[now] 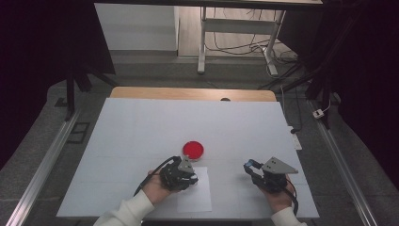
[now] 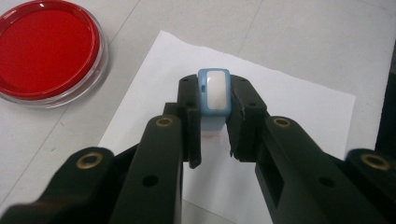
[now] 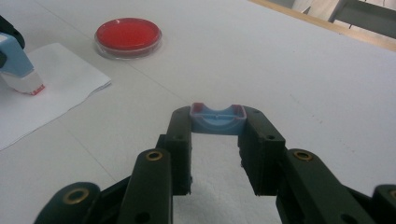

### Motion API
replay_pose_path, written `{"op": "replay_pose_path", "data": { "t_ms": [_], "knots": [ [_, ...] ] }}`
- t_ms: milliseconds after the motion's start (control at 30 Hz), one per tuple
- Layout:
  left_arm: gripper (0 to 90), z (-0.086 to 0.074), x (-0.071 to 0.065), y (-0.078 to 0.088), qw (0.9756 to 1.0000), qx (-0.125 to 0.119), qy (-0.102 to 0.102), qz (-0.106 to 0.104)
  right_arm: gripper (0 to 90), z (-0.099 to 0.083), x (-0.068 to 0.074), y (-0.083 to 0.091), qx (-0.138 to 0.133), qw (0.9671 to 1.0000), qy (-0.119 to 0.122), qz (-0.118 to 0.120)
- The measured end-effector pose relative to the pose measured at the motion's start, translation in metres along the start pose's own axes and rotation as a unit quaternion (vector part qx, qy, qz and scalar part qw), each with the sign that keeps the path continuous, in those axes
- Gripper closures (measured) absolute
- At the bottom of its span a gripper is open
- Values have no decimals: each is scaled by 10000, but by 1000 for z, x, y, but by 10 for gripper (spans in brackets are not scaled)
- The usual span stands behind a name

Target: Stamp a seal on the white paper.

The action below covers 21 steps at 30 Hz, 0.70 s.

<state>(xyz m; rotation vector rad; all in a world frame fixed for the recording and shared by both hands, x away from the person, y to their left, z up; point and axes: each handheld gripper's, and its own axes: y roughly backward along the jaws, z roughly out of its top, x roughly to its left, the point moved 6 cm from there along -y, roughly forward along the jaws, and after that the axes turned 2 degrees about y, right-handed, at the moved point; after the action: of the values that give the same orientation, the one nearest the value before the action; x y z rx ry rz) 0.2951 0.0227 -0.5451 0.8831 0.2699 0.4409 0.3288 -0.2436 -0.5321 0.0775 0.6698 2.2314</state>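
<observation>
My left gripper (image 2: 214, 100) is shut on a small blue stamp (image 2: 214, 93) with a white top. It holds the stamp upright over a white sheet of paper (image 2: 289, 107). In the right gripper view the stamp (image 3: 16, 65) has a red-inked base down at the paper (image 3: 56, 84); whether they touch I cannot tell. My right gripper (image 3: 217, 116) is shut on the stamp's blue cap (image 3: 217, 120), just above the table to the right of the paper. A round red ink dish (image 1: 193, 149) sits behind the paper. In the high view the left gripper (image 1: 190, 179) and right gripper (image 1: 252, 167) sit near the front edge.
A white cover lies over the table (image 1: 141, 127), with a wooden edge (image 1: 188, 93) at the far side. Beyond it stand a desk frame (image 1: 235, 28) and loose cables (image 1: 282, 56). Metal rails (image 1: 42, 169) run along the floor on both sides.
</observation>
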Motion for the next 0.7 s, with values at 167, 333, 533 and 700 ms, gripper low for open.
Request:
{"op": "replay_pose_path", "data": {
  "t_ms": [167,333,533,700],
  "knots": [
    [756,0,1,4,9999,-105,22,-56,655,-1,-1,1,28,10000,-16,-18],
    [754,8,3,21,9986,-507,82,-111,655,0,0,1,-17,10000,-14,12],
    [753,15,4,43,9949,-974,237,-103,655,0,1,0,-10,10000,-2,22],
    [752,17,8,54,9930,-1142,292,-101,655,0,0,0,18,10000,7,7]
  ]
}}
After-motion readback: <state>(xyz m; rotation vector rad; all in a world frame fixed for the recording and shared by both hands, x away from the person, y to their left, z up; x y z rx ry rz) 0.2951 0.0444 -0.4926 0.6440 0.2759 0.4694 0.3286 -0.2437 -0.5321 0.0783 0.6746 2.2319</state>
